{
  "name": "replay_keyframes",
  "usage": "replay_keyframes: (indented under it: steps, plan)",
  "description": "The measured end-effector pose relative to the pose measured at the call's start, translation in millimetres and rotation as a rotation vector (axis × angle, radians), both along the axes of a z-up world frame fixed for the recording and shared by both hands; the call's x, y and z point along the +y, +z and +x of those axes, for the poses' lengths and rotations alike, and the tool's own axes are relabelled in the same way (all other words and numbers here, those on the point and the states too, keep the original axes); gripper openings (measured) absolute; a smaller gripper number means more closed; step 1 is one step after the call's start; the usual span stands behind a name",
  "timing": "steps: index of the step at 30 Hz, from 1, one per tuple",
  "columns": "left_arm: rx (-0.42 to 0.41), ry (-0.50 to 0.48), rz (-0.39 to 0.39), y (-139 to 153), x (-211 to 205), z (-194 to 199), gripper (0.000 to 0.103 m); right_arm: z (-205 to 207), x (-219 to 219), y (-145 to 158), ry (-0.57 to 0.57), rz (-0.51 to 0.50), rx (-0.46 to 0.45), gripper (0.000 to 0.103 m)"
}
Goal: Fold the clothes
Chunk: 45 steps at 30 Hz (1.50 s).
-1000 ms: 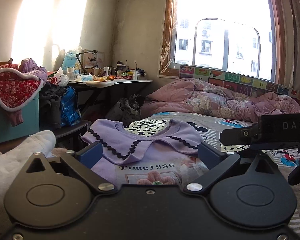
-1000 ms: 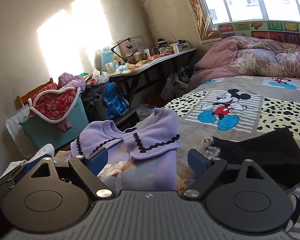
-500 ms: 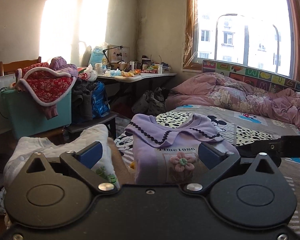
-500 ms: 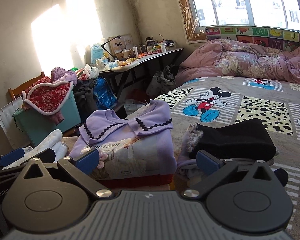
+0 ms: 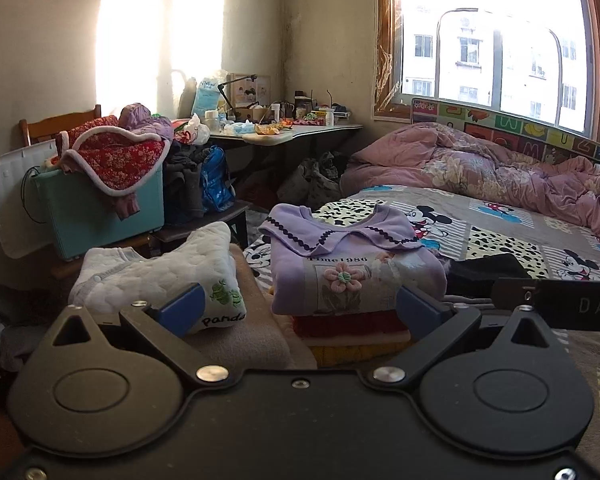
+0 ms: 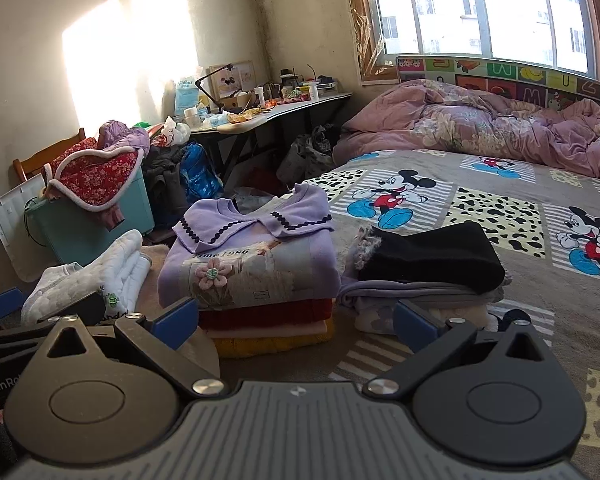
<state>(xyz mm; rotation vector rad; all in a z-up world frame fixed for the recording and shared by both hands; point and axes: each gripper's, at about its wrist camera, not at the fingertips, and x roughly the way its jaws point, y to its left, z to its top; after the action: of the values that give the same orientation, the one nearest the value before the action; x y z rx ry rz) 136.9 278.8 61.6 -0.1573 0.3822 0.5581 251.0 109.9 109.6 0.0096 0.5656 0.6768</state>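
Observation:
A folded lilac sweater (image 5: 348, 268) (image 6: 251, 256) with a dark scalloped collar and a flower patch lies on top of a stack of folded red, pink and yellow clothes (image 6: 267, 328) at the bed's corner. Left of the stack sits a folded white quilted garment (image 5: 155, 276) (image 6: 95, 276). To the right lies a black folded garment (image 6: 432, 260) on lilac and grey pieces. My left gripper (image 5: 300, 310) stands open, short of the stack, nothing between its blue pads. My right gripper (image 6: 295, 318) is open too, pulled back from the stack and holding nothing.
The bed's grey cartoon-mouse blanket (image 6: 500, 208) stretches right, a rumpled pink quilt (image 6: 480, 128) at its far side under the window. A teal bin (image 5: 99, 208) heaped with red clothing, a chair, bags and a cluttered desk (image 5: 283, 132) crowd the left wall.
Both grippers have drawn back and risen from the lilac sweater, which now lies released on the stack. The right jaws have widened. More of the stack and the white garment shows.

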Motion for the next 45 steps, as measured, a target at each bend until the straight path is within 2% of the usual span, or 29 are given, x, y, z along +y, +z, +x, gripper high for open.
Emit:
replay_keyframes:
  steps: [2,10,22,45]
  plan:
    - [0.012,-0.014,-0.013,-1.5,-4.7,-2.0,0.103,-6.7,-8.0,3.4,-0.004,-0.001,-0.003,0.103]
    - [0.071,-0.028,0.028,0.8,-30.3,-16.4,0.103,-29.8,-32.5,13.9,-0.017,-0.005,-0.006,0.103]
    - [0.067,-0.027,0.061,23.6,-50.1,-42.0,0.103,-58.2,-56.4,17.8,-0.024,-0.015,0.009,0.103]
    - [0.073,-0.047,0.112,32.4,-78.9,-69.1,0.103,-91.1,-85.2,26.3,-0.039,0.020,0.006,0.103]
